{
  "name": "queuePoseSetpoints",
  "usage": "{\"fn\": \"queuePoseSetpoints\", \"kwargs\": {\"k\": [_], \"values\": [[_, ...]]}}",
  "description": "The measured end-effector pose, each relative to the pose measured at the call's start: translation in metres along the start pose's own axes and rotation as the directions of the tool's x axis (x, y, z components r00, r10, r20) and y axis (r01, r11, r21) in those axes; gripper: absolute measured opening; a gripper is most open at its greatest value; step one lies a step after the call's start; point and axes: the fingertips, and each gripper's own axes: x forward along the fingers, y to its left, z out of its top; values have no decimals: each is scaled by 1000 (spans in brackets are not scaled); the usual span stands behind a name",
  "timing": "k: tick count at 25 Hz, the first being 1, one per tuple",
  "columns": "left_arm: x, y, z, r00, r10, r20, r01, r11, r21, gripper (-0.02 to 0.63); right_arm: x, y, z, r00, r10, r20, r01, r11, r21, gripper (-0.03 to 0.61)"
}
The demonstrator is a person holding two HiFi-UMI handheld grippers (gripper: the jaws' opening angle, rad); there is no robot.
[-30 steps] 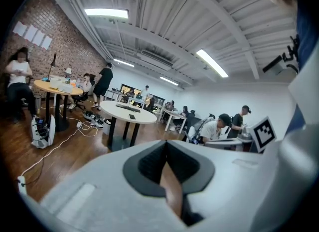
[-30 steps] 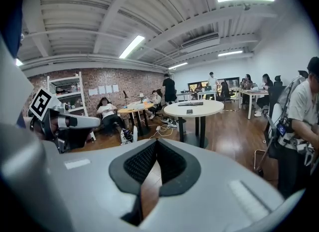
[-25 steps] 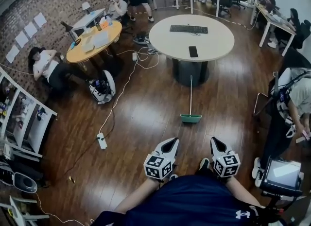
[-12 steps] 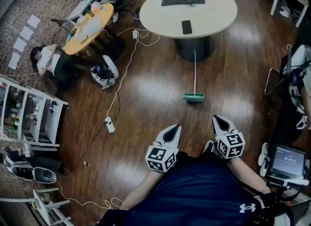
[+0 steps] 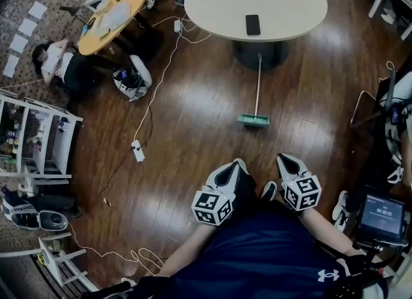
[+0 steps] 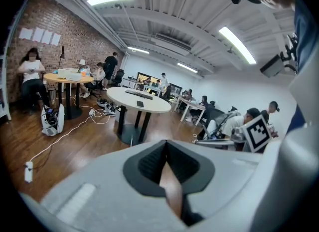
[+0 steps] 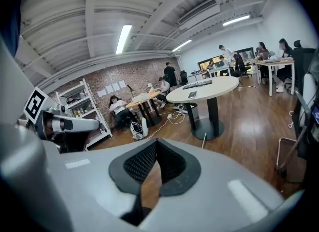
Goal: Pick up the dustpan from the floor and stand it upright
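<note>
The dustpan (image 5: 253, 121) lies flat on the wood floor, its green pan towards me and its long pale handle (image 5: 258, 79) running up to the round table's base. Both grippers hang in front of my body, short of the pan and apart from it. My left gripper (image 5: 239, 163) is shut with nothing in it, and so is my right gripper (image 5: 280, 158). In the left gripper view the shut jaws of the left gripper (image 6: 166, 143) fill the lower half of the picture. In the right gripper view a bit of the handle (image 7: 203, 138) shows past the right gripper (image 7: 156, 142).
A round white table (image 5: 296, 15) with a keyboard and a phone stands beyond the dustpan. A power strip (image 5: 136, 151) with white cables lies on the floor at left, near a bag (image 5: 132, 79). Shelves (image 5: 38, 143) stand far left, and a screen on a stand (image 5: 383, 217) at right.
The head view has tipped further down, so the table and dustpan sit higher in the picture. Both grippers stayed shut and have sunk a little, side by side.
</note>
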Motion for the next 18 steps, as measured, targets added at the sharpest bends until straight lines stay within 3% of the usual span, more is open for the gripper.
{"fn": "queuePoseSetpoints", "kwargs": {"k": [9, 14, 18], "values": [[68, 50, 53, 996, -93, 5, 93, 996, -6, 5, 83, -8, 46, 998, 5, -64, -12, 994, -112, 11], [96, 80, 84, 993, -121, 14, 121, 992, 24, 5, 122, -13, 83, 999, -12, -39, 7, 991, -130, 11], [123, 93, 98, 993, -114, 5, 114, 993, 25, 5, 133, -27, 85, 998, -2, -65, -7, 989, -146, 11]]}}
